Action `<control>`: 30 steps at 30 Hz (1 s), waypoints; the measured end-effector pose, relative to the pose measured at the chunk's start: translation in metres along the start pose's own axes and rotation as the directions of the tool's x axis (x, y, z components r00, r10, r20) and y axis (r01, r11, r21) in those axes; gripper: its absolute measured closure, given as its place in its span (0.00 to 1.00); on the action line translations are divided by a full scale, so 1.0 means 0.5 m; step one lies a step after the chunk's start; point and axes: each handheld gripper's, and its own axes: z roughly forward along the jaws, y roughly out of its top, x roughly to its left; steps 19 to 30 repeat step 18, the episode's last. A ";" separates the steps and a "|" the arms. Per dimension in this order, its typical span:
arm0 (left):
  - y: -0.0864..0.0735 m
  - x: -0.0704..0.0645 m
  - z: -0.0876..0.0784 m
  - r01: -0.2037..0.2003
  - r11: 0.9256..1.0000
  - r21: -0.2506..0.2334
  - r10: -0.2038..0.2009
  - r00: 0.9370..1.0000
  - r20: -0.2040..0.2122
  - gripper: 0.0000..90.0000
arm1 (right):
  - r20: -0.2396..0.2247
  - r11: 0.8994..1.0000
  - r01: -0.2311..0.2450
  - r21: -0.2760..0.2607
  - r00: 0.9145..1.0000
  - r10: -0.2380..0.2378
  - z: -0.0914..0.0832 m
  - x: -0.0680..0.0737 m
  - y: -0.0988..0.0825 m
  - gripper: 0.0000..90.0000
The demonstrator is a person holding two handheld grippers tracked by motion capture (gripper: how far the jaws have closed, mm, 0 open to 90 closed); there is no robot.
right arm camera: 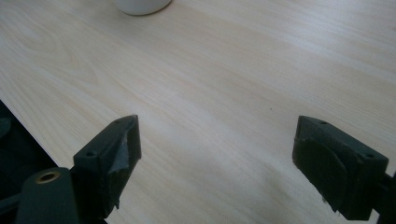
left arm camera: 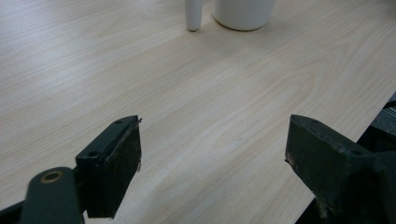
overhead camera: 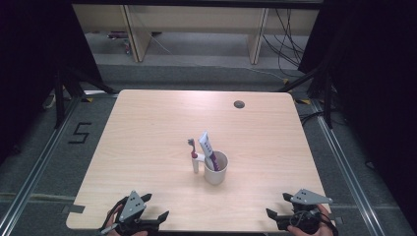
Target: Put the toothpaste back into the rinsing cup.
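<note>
both grippers, left [overhead camera: 156, 208] and right [overhead camera: 277, 206], wait at the desk [overhead camera: 147, 128] edge, fingers wide, ready for the cup [overhead camera: 216, 168] holding toothpaste [overhead camera: 207, 146].

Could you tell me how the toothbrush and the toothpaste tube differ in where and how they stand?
The toothpaste tube sits inside the white cup and leans left; the toothbrush stands upright on the table, just left of the cup. The tube is wide and flat, the toothbrush slim with a white handle. Both are untouched by either gripper.
</note>
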 end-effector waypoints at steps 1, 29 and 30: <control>0.000 0.000 -0.001 0.001 1.000 0.002 -0.001 1.000 -0.003 0.20 | 0.002 1.000 -0.023 0.010 1.000 0.023 -0.002 0.004 -0.002 0.18; -0.001 -0.003 0.003 0.003 1.000 0.000 -0.003 1.000 0.003 0.20 | 0.040 0.997 0.073 0.035 0.996 -0.074 -0.008 0.003 -0.014 0.18; -0.001 -0.003 0.003 0.003 1.000 0.000 -0.003 1.000 0.003 0.20 | 0.040 0.997 0.073 0.035 0.996 -0.074 -0.008 0.003 -0.014 0.18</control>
